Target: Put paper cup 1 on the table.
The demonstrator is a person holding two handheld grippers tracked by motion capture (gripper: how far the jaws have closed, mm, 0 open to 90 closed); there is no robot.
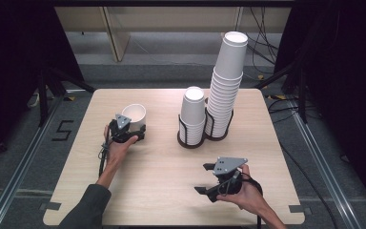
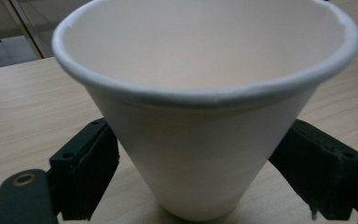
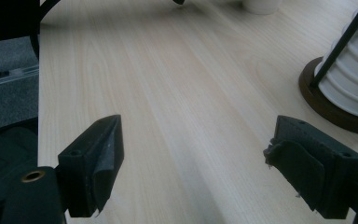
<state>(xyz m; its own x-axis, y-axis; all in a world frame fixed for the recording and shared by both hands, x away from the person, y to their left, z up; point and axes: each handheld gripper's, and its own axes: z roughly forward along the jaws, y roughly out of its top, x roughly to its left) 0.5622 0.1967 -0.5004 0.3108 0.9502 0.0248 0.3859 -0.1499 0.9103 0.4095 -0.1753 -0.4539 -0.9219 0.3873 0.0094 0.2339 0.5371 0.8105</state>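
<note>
Smooth white conical paper cup [image 2: 200,140] between not-quite-touching left tool [image 1: 132,132] pads; right tool [image 1: 205,178] agape.

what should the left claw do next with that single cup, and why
Probably close a little further until the pads press the paper cup. The left claw straddles its lower wall, with the cup upright on the table, and slim gaps seem to remain at both pads.

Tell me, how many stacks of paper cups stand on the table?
2: a short stack in its round holder near the table's middle, and a tall stack right beside it, toward the far right.
</note>
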